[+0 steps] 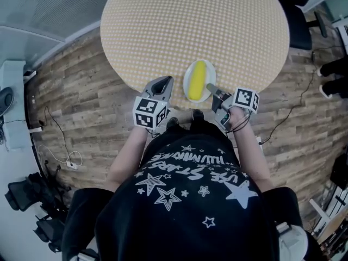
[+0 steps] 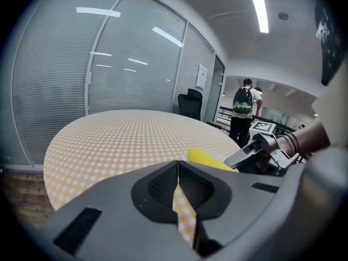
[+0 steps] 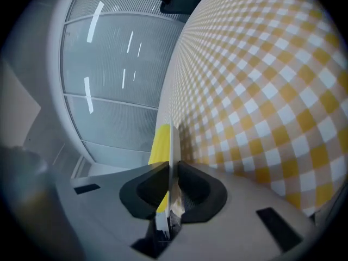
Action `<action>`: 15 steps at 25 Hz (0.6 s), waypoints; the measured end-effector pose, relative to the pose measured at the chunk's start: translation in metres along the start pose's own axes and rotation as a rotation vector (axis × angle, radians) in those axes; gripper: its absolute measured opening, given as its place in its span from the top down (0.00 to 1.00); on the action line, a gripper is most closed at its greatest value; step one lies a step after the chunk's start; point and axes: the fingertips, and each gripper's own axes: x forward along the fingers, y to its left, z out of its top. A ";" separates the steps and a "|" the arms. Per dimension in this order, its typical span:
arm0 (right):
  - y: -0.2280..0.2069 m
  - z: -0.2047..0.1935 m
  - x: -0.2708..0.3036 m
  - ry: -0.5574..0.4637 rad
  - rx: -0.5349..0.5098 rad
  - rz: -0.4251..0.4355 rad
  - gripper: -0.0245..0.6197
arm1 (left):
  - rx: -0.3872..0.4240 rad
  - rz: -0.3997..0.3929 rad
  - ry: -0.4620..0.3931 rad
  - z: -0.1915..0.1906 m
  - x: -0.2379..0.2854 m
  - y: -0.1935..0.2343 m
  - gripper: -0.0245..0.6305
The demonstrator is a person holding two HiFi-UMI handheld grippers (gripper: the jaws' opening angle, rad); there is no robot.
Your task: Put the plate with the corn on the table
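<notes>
A white plate (image 1: 191, 73) with a yellow corn cob (image 1: 197, 80) on it sits at the near edge of the round checked table (image 1: 163, 20). My right gripper (image 1: 211, 88) is shut on the plate's right rim. In the right gripper view the plate's rim (image 3: 170, 156) runs edge-on between the jaws, with the corn (image 3: 160, 143) behind it. My left gripper (image 1: 161, 86) is shut and holds nothing, just left of the plate at the table's edge. The left gripper view shows the corn (image 2: 209, 159) and the right gripper (image 2: 239, 157) beyond its closed jaws.
Wood-plank floor surrounds the table. Black office chairs (image 1: 300, 26) stand at the far right. Cables (image 1: 60, 145) trail over the floor at the left. A person with a backpack (image 2: 242, 113) stands in the distance beyond the table.
</notes>
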 end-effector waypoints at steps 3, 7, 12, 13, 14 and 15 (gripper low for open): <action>-0.001 -0.001 0.007 0.031 -0.016 -0.015 0.90 | -0.010 0.011 0.007 -0.002 0.000 0.003 0.95; -0.004 -0.003 0.009 0.063 -0.017 -0.017 0.90 | -0.021 0.025 0.013 -0.004 0.003 0.004 0.94; -0.009 -0.003 0.011 0.099 -0.071 -0.080 0.90 | -0.032 0.039 0.014 -0.006 0.002 0.005 0.95; -0.010 -0.004 0.012 0.106 -0.088 -0.099 0.90 | -0.035 0.042 0.017 -0.007 0.001 0.006 0.95; -0.010 -0.005 0.013 0.111 -0.101 -0.116 0.90 | -0.038 0.044 0.020 -0.009 0.000 0.007 0.95; -0.011 -0.005 0.014 0.113 -0.110 -0.131 0.90 | -0.044 0.045 0.021 -0.010 -0.001 0.008 0.95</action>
